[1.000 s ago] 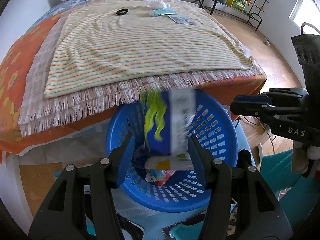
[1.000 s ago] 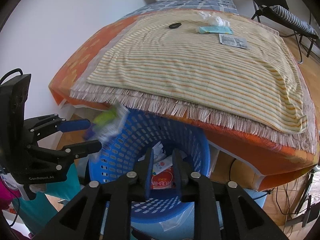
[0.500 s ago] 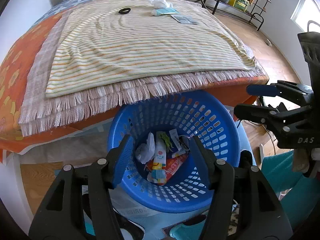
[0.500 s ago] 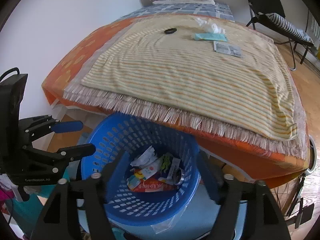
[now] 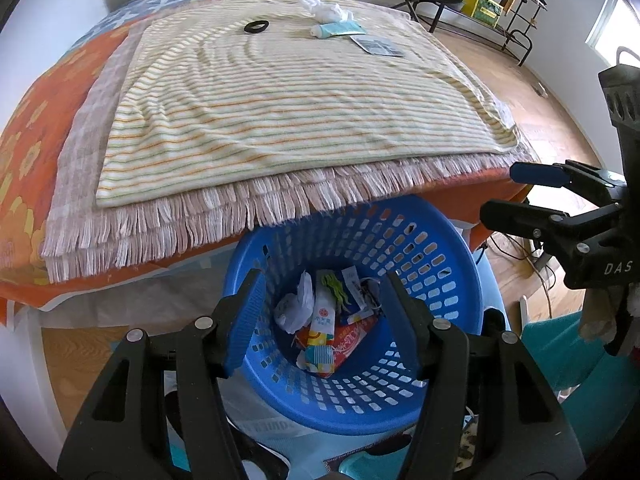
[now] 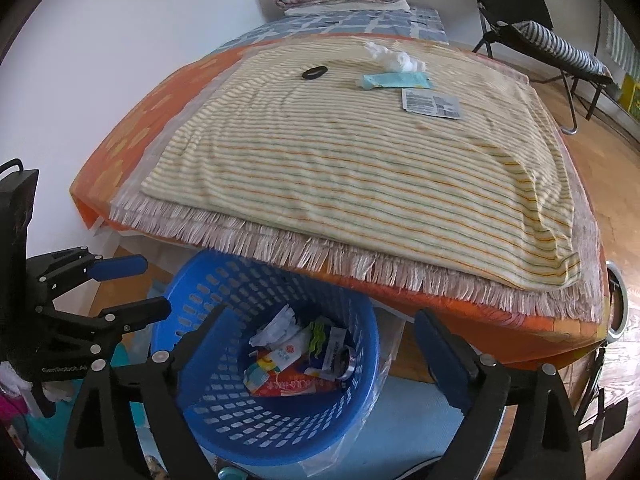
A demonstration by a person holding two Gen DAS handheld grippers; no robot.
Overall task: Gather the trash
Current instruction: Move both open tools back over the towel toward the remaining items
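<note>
In the left wrist view, the left claw (image 5: pixel 322 320) is held above the blue basket (image 5: pixel 440 264), its jaws apart and with nothing between them. In the basket, wrappers (image 5: pixel 332 332) and a crumpled white paper (image 5: pixel 298 308) are seen. The basket stands on the floor, partly under the fringed edge of the bed (image 5: pixel 24 152). On the striped blanket (image 5: pixel 280 92), at the far end, a crumpled tissue (image 5: pixel 324 10), a light-blue tube (image 5: pixel 338 30), a grey packet (image 5: pixel 378 45) and a black ring (image 5: pixel 256 26) are lying.

In the right wrist view, the right claw (image 6: pixel 326 348) is opening wide over the same basket (image 6: pixel 224 280), and nothing is held between its jaws. The left claw (image 6: pixel 132 288) is seen at the left side, also apart.
</note>
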